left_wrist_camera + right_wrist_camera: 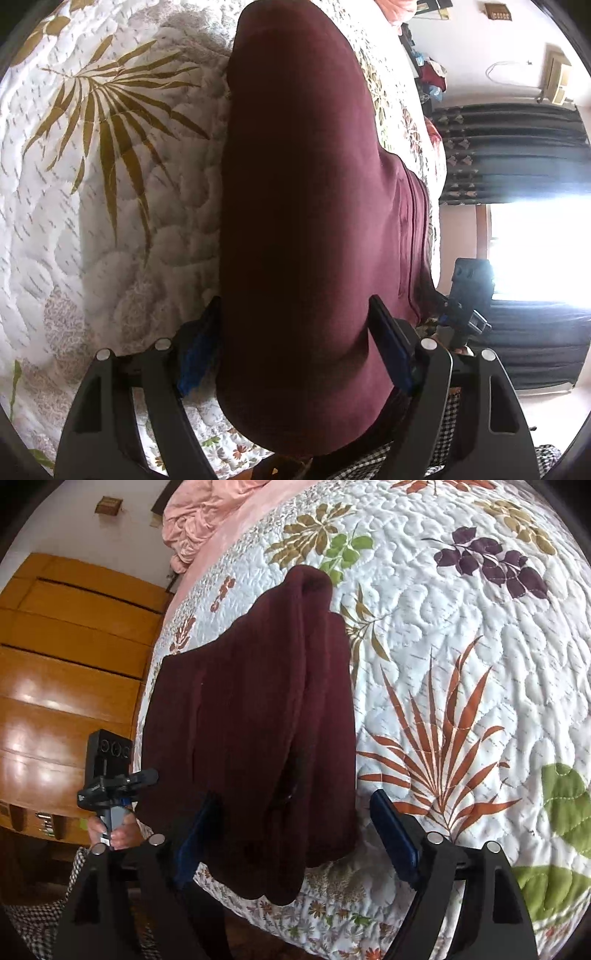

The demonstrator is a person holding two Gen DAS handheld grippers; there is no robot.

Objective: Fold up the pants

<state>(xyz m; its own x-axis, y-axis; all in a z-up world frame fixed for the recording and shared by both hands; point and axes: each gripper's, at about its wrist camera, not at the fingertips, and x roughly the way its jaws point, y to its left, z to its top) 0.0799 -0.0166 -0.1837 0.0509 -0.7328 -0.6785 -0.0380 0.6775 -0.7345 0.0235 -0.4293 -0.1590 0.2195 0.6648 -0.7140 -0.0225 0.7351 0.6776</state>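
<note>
One maroon pants point(251, 720) | lengthwise-folded (bed edge) | both hand-held grippers point(295, 354) point(291, 838) spread, empty

Both tools stand wide open over the bed edge: left tool point(295, 347), right tool point(291, 830), side by side.

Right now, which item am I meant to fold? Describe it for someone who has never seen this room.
Start at the bed's white quilt printed with leaves. Near its wardrobe-side edge lie the pants, a long dark maroon bundle running away from both tools. They are the only plain, single-colour dark fabric on the patterned quilt.
</note>
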